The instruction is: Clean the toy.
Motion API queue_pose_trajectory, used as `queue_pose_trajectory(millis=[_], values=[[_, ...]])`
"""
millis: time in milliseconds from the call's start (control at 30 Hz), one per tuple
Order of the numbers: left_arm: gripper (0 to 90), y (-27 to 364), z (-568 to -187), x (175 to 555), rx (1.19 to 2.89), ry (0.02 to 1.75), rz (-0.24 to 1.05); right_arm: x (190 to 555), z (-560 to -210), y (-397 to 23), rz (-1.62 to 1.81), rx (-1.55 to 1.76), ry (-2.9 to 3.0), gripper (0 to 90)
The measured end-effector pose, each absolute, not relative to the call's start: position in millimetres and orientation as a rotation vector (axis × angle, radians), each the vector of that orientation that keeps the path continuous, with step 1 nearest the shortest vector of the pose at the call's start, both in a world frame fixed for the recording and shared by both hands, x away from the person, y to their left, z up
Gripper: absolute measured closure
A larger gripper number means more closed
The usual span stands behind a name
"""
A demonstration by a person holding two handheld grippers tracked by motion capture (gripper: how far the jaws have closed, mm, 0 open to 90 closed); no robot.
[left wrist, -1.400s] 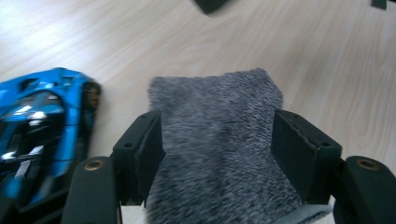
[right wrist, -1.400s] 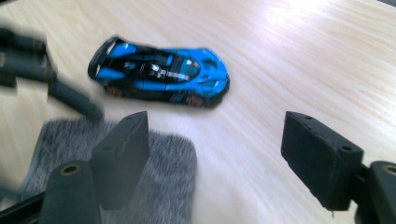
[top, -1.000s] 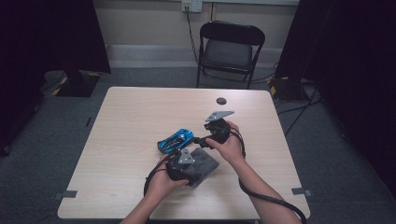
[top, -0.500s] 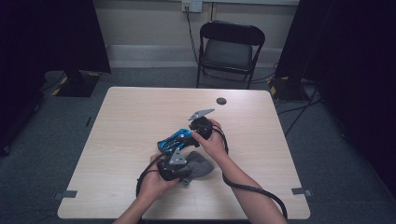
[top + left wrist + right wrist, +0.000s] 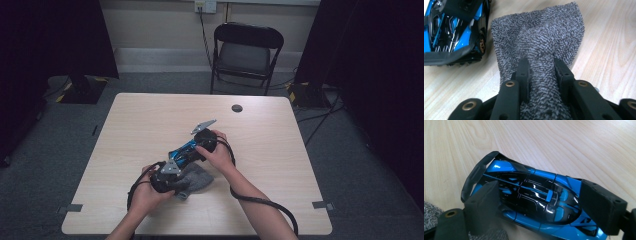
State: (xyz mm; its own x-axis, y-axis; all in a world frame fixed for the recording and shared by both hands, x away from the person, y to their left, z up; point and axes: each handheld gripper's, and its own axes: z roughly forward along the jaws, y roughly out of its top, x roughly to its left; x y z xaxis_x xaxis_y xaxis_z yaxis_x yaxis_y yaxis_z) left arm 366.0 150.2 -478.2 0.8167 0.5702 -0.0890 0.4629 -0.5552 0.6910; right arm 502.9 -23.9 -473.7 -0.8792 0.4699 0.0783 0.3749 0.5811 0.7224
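curtained recording studio, lone table [image 5: 150, 120]

A: What am I looking at near the bottom centre of my high view?

B: A grey terry cloth [image 5: 196, 176], crumpled on the wooden tabletop. In my left gripper view its nubby weave bunches into a ridge at lower centre and fans out toward the top.

A: And the toy car [image 5: 184, 150]?

B: Glossy blue with black panels and a black rear wing, upright on its wheels. It sits just up and left of the cloth, lying diagonally, and close beside it in my left gripper view's upper left corner.
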Motion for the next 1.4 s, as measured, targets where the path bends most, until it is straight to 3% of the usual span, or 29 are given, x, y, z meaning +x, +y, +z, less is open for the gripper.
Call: queue_pose_trajectory(millis=[367,533,1400], values=[[69.7,154,-477,370,2.256,0.771,0.182,503,-474,-14,1.148,0.686,2.701,14.1],[69.5,158,-476,371,2.256,0.783,0.187,501,-483,-8,1.151,0.662,2.672,2.9],[70.2,205,-472,383,2.23,0.948,0.235,500,-485,-9,1.182,0.673,2.651,2.8]])
